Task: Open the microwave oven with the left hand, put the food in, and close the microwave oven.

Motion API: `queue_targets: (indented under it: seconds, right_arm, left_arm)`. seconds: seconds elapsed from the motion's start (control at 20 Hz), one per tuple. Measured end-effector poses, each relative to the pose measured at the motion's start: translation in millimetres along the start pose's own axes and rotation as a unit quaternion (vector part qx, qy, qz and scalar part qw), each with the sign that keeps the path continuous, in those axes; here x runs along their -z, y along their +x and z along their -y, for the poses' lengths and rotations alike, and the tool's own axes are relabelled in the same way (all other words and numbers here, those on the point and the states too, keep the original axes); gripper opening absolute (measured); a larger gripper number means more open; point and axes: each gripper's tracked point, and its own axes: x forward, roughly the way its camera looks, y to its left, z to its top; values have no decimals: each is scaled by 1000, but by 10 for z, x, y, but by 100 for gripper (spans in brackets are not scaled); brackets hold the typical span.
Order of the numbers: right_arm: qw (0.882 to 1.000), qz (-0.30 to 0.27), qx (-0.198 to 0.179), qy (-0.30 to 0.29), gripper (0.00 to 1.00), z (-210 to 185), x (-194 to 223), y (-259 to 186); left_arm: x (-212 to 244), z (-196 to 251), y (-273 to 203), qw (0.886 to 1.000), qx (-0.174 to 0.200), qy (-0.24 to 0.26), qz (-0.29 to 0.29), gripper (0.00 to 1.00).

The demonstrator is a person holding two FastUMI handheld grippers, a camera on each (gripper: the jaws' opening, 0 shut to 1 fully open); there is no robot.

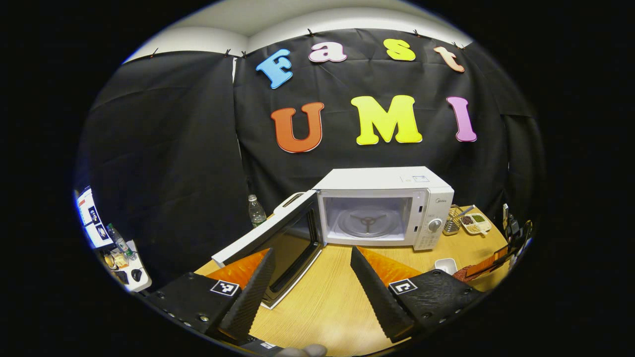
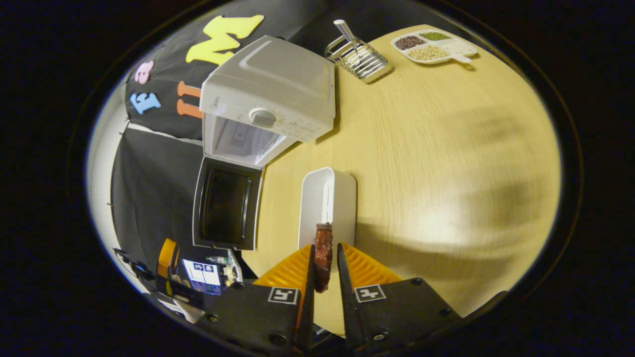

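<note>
The white microwave (image 1: 384, 206) stands at the back of the wooden table with its door (image 1: 278, 248) swung wide to the left; the glass turntable (image 1: 366, 224) inside is bare. My left gripper (image 1: 311, 258) hovers open in front of it, holding nothing. In the right gripper view the microwave (image 2: 270, 94) and its open door (image 2: 225, 206) appear rotated. My right gripper (image 2: 323, 250) is shut on a reddish-brown strip of food (image 2: 323, 253), held above a white rectangular dish (image 2: 327, 206).
A wire rack (image 2: 358, 57) and a divided tray of beans (image 2: 432, 45) sit at the table's far side. A water bottle (image 1: 256, 210) stands left of the microwave. A small white dish (image 1: 445, 265) lies at the right. Bare tabletop (image 2: 446, 163) spreads right of the dish.
</note>
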Motion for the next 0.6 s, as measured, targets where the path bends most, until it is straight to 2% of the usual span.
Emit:
queue_targets:
  seconds: [0.05,0.1,0.15,0.2,0.25,0.3,0.35,0.4,0.45,0.5,0.6]
  right_arm:
    - [1000,-4,1,10,8,3,13,-1]
    - [1000,-4,6,15,12,4,11,-7]
    - [1000,-5,10,14,19,0,21,-21]
    - [1000,-4,15,13,10,-6,26,-18]
    - [1000,-3,18,12,17,-23,45,-30]
    - [1000,2,21,13,16,-43,43,-35]
    - [1000,10,22,7,7,-74,31,-54]
    - [1000,16,25,-2,14,-123,23,-74]
    - [999,22,26,-10,5,-184,15,-119]
    - [999,29,29,-16,4,-252,-4,-159]
    - [998,47,31,-29,19,-437,-29,-255]
  left_arm:
    - [11,-10,13,1000,2,-3,-1,94]
    - [19,-48,39,1000,2,-5,0,94]
    - [31,-84,50,1000,5,-7,-2,94]
    - [49,-121,80,1000,6,-9,-4,94]
    - [61,-161,101,1000,8,-10,-6,94]
    - [59,-214,130,1000,8,-12,-6,94]
    - [51,-259,151,1000,9,-13,-5,94]
    - [34,-289,160,1000,12,-14,-1,94]
    - [34,-317,158,1000,16,-15,0,94]
    - [30,-347,173,1000,20,-14,1,94]
    - [5,-384,196,1000,29,-7,6,94]
